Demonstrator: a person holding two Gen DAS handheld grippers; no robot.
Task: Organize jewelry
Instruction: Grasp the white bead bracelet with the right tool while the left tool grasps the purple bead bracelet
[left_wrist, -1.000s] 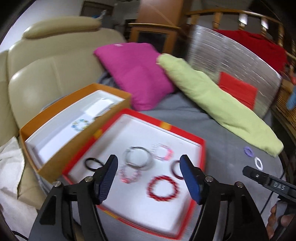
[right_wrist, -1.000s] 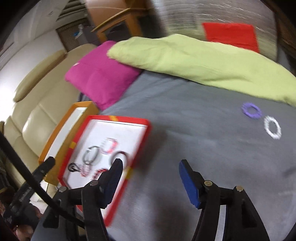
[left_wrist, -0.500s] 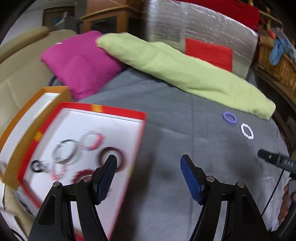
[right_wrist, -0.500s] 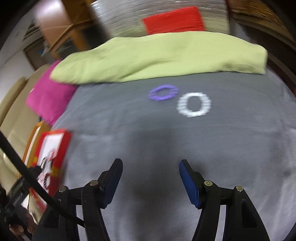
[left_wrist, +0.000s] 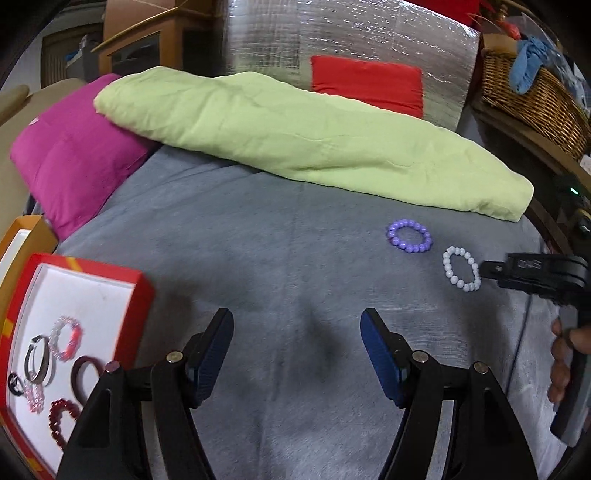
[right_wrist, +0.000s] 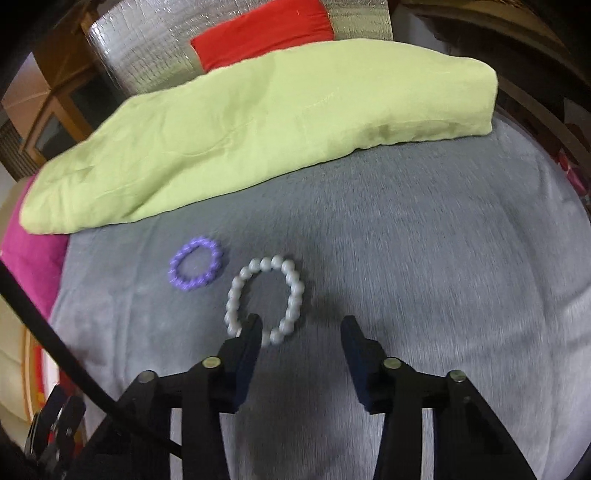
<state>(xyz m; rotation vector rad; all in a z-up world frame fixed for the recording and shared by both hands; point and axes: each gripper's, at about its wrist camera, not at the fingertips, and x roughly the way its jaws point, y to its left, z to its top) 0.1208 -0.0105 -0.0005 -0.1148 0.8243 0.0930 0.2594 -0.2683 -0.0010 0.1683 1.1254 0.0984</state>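
Observation:
A white bead bracelet (right_wrist: 266, 301) and a purple bead bracelet (right_wrist: 195, 268) lie side by side on the grey bedspread (right_wrist: 424, 266). My right gripper (right_wrist: 301, 328) hovers just over the white one. Its jaws are closing; the near part of the bracelet lies at the left finger, and no pad presses on it. In the left wrist view the same white bracelet (left_wrist: 461, 268) and purple bracelet (left_wrist: 409, 236) lie at the right. My left gripper (left_wrist: 297, 334) is open over bare bedspread, nothing between its fingers. The red tray (left_wrist: 142, 291) with several bracelets sits at the lower left.
A long green pillow (left_wrist: 295, 136) and a magenta cushion (left_wrist: 70, 155) lie along the far side of the bed. An orange box (left_wrist: 33, 232) stands behind the red tray. A wicker basket (left_wrist: 532, 96) sits at the far right, a silver padded panel (left_wrist: 351, 40) behind the pillows.
Both grippers swept right, away from the red tray and towards the two loose bracelets. The right gripper dropped close over the white bracelet and its jaws narrowed. The left stayed open.

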